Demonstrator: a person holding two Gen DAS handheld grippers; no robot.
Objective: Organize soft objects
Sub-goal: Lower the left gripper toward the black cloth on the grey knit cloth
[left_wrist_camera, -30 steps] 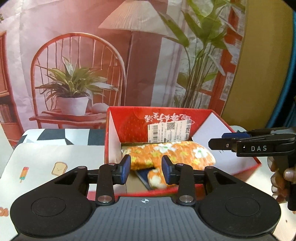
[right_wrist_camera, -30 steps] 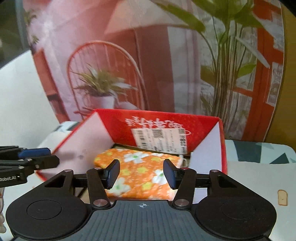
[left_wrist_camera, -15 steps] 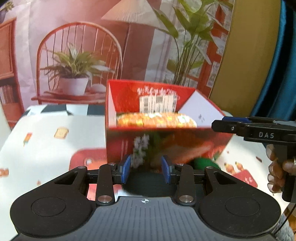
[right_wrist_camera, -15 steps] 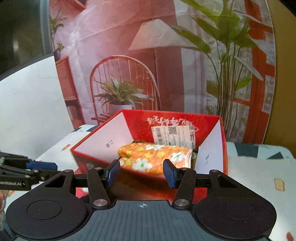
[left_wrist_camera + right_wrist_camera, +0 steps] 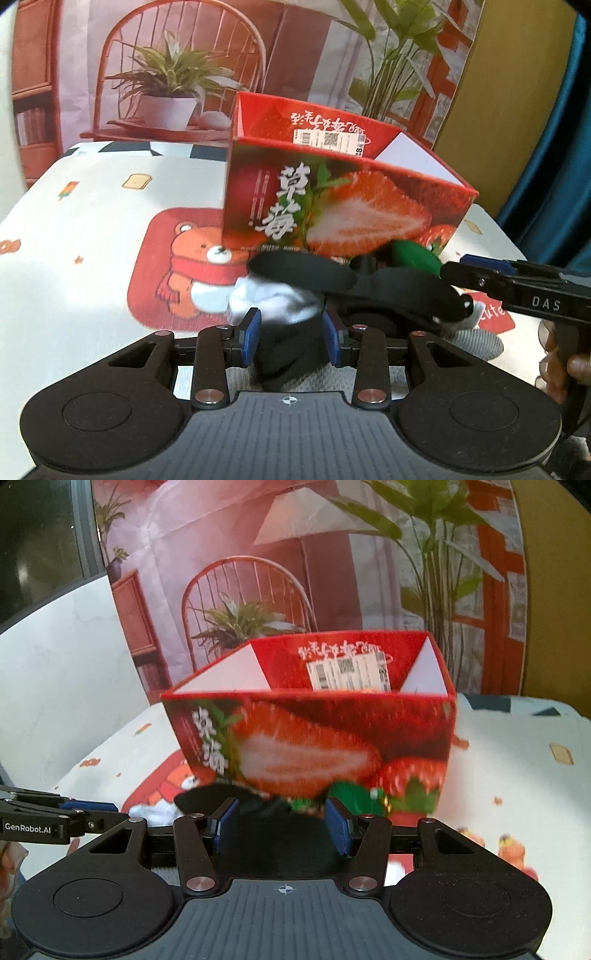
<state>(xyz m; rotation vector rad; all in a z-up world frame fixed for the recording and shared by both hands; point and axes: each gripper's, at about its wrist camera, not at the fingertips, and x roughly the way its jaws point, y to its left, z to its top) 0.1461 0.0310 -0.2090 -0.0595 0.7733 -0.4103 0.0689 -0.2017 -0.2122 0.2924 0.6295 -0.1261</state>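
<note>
A red strawberry-print box (image 5: 332,206) (image 5: 314,746) stands open-topped on the table, and its front wall hides what is inside. In front of it lies a pile of soft things: a black cloth (image 5: 295,269), a white cloth (image 5: 273,299), a green piece (image 5: 413,254) (image 5: 351,797) and a grey cloth (image 5: 476,343). My left gripper (image 5: 290,338) is open low over the pile, with black cloth showing between its fingers. My right gripper (image 5: 281,827) is open too, over black fabric just before the box. Each gripper appears side-on in the other's view, the right gripper (image 5: 480,275) and the left gripper (image 5: 74,812).
A white tablecloth with a red bear print (image 5: 184,266) covers the table. A printed backdrop (image 5: 177,74) of a chair and plants hangs close behind the box. A blue curtain (image 5: 554,147) hangs at the right. A hand (image 5: 557,369) holds the right gripper.
Both grippers have drawn back from above the box and sunk toward the table. The orange floral cloth inside has slipped out of sight behind the front wall, and the pile has come into view.
</note>
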